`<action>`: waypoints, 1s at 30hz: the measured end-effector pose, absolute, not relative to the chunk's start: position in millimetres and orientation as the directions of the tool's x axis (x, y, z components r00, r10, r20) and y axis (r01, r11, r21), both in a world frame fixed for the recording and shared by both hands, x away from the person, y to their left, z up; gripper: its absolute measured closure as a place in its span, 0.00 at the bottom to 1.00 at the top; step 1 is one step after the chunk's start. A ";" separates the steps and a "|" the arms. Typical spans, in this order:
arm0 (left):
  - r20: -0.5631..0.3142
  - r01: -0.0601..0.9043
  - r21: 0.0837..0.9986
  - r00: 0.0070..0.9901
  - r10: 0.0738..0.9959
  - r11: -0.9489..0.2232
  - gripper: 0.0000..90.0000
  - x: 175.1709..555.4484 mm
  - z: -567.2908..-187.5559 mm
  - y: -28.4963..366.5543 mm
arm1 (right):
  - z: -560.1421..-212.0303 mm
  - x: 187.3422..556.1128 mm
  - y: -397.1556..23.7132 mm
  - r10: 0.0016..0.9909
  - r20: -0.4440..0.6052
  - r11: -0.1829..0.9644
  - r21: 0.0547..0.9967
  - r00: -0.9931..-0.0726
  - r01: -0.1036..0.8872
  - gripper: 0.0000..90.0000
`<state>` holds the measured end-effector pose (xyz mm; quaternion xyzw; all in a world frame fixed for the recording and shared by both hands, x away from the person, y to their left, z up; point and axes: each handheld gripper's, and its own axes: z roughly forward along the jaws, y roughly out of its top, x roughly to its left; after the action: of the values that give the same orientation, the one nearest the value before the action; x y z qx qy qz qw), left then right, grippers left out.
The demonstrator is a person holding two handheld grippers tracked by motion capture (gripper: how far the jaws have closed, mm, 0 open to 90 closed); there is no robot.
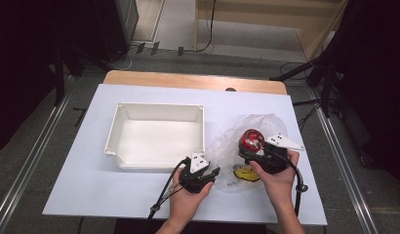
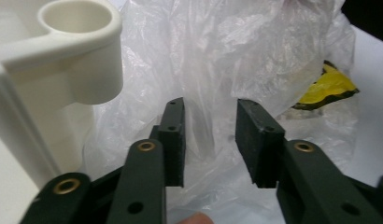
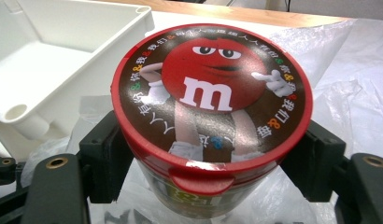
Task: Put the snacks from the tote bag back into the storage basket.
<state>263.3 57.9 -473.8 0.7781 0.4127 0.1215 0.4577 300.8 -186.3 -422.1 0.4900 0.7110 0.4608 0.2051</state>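
White bin [image 1: 156,139] sitting at table centre. Clear plastic bag [image 1: 247,127] lying at its 3 o'clock. Right gripper [image 1: 254,157] pinching red-lidded candy can [image 1: 251,139] over the bag. Left gripper [image 1: 208,174], at the can's 8 o'clock, jaws spread, nothing between them.

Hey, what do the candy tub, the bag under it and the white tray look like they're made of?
The candy tub looks like plastic: a glossy red snap-on lid with a moulded tab, under a printed paper or film label. The bag is thin clear plastic film, crinkled, shiny and see-through. The white tray seems to be rigid moulded plastic with a smooth matt finish, rounded corner posts and thick, even walls.
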 end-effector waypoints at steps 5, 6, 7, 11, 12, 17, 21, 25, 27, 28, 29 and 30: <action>-0.180 0.508 0.827 0.646 0.742 -0.242 0.55 256.2 -471.3 64.0 | -417.9 299.9 -186.6 0.883 0.159 0.096 0.860 -0.442 0.501 0.28; -0.179 0.504 0.830 0.648 0.741 -0.241 0.54 254.8 -470.4 66.4 | -417.1 299.9 -186.9 0.883 0.157 0.097 0.862 -0.443 0.498 0.28; -0.176 0.500 0.832 0.648 0.741 -0.240 0.52 253.6 -469.8 68.6 | -416.0 299.7 -186.9 0.882 0.162 0.092 0.862 -0.443 0.499 0.28; -0.178 0.480 0.846 0.664 0.726 -0.232 0.48 248.7 -467.3 78.1 | -411.3 298.3 -186.8 0.872 0.184 0.078 0.862 -0.453 0.501 0.28; -0.178 0.476 0.848 0.668 0.723 -0.231 0.47 247.7 -466.9 79.9 | -410.1 297.8 -186.2 0.871 0.181 0.082 0.864 -0.457 0.497 0.28; -0.185 0.475 0.849 0.679 0.711 -0.232 0.41 244.1 -464.2 94.4 | -406.0 296.3 -182.9 0.866 0.179 0.086 0.866 -0.467 0.493 0.28; -0.194 0.465 0.859 0.681 0.706 -0.213 0.35 239.9 -461.9 109.1 | -405.9 296.3 -181.6 0.866 0.174 0.090 0.868 -0.468 0.489 0.29; -0.181 0.439 0.875 0.691 0.700 -0.207 0.27 236.9 -461.4 124.8 | -405.3 296.9 -180.9 0.861 0.189 0.080 0.866 -0.473 0.493 0.29; -0.176 0.429 0.881 0.688 0.704 -0.199 0.24 234.7 -460.3 134.1 | -404.4 296.9 -179.2 0.861 0.184 0.085 0.867 -0.474 0.491 0.29; -0.167 0.424 0.882 0.687 0.708 -0.203 0.22 233.6 -459.8 138.2 | -404.2 297.1 -178.5 0.860 0.183 0.086 0.868 -0.476 0.490 0.29; -0.163 0.421 0.884 0.685 0.710 -0.203 0.21 232.9 -459.8 141.0 | -404.0 297.1 -177.7 0.859 0.183 0.088 0.868 -0.478 0.490 0.29; -0.162 0.419 0.885 0.686 0.710 -0.203 0.20 232.2 -459.9 144.9 | -403.8 297.1 -177.0 0.859 0.183 0.089 0.867 -0.479 0.490 0.28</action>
<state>232.2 144.9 -459.9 0.7624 0.3701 0.1420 0.5115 297.1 -177.0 -403.8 0.4733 0.7126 0.4812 0.1914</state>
